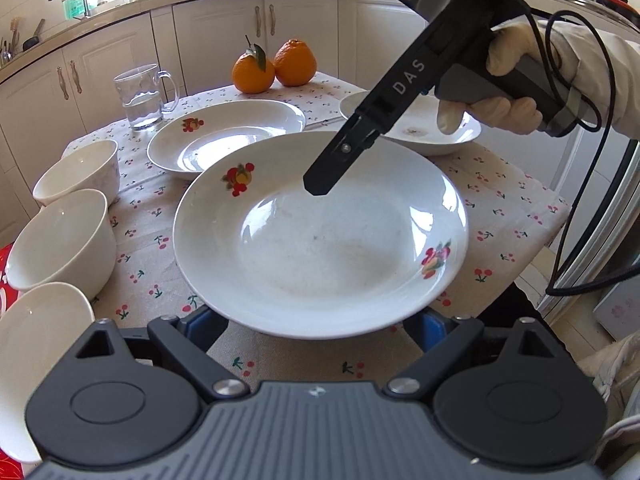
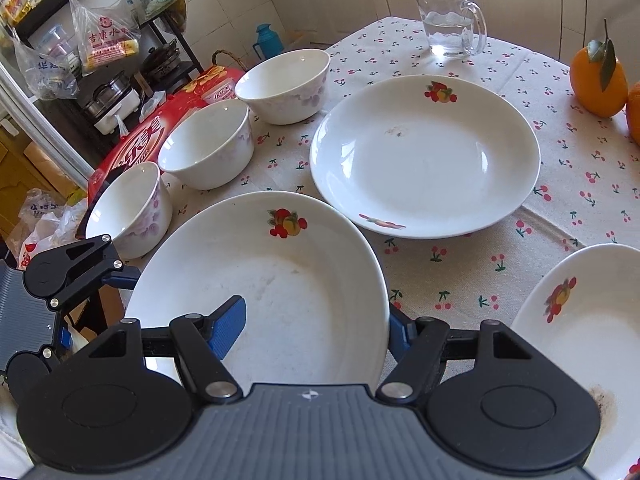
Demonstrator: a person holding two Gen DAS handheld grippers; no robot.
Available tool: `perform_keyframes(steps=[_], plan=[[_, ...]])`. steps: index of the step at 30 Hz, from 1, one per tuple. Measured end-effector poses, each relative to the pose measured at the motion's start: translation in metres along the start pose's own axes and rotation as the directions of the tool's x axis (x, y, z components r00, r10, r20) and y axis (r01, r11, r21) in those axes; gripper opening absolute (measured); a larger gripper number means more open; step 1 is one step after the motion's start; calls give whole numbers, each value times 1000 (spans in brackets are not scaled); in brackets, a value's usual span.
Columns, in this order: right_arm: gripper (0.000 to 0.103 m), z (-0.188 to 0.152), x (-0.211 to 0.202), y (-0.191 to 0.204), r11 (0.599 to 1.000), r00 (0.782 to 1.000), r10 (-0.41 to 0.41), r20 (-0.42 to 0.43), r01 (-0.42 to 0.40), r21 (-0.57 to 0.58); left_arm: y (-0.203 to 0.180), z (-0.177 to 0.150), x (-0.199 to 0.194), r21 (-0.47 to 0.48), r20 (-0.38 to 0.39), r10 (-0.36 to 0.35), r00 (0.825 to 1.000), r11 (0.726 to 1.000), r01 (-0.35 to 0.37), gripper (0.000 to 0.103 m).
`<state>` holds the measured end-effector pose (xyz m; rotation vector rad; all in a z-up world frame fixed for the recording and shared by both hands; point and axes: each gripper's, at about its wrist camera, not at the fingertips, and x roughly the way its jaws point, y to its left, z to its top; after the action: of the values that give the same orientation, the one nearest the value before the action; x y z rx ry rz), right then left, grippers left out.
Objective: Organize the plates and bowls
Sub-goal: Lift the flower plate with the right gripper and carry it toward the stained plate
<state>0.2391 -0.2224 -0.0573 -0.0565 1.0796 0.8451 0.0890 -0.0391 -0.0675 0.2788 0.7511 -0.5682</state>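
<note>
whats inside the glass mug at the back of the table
The glass mug holds clear water in its lower part and nothing else shows through the glass. It stands on the cherry-print tablecloth; the cloth right beneath its base is covered.

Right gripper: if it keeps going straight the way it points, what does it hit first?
The near plate itself; its rim already sits between the fingers. Beyond that, probably the middle plate.
</note>
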Motion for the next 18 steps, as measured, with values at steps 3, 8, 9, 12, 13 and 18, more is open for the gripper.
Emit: perform_keyframes(steps=[3,8,9,12,13,18], plan=[[76,-2,-8,-2,1000,1000,-10,19,10,6,0,7,2,12,1,-12,1000,1000,12,93],[76,-6,-23,-12,999,998,-25,51,24,29,-4,22,7,48,2,-27,1000,998,27,93],[76,-7,-26,-14,999,998,-29,57,27,32,-4,25,8,55,3,-31,1000,998,31,93],[76,-11,-36,-21,998,996,-40,76,37,46,-8,35,12,75,2,-45,999,996,45,93],[76,-12,-39,-23,998,996,-44,82,40,51,-10,39,14,84,2,-50,999,995,49,93],[76,-22,-56,-39,995,992,-72,107,64,81,-19,57,28,114,-8,-90,996,989,91,93]])
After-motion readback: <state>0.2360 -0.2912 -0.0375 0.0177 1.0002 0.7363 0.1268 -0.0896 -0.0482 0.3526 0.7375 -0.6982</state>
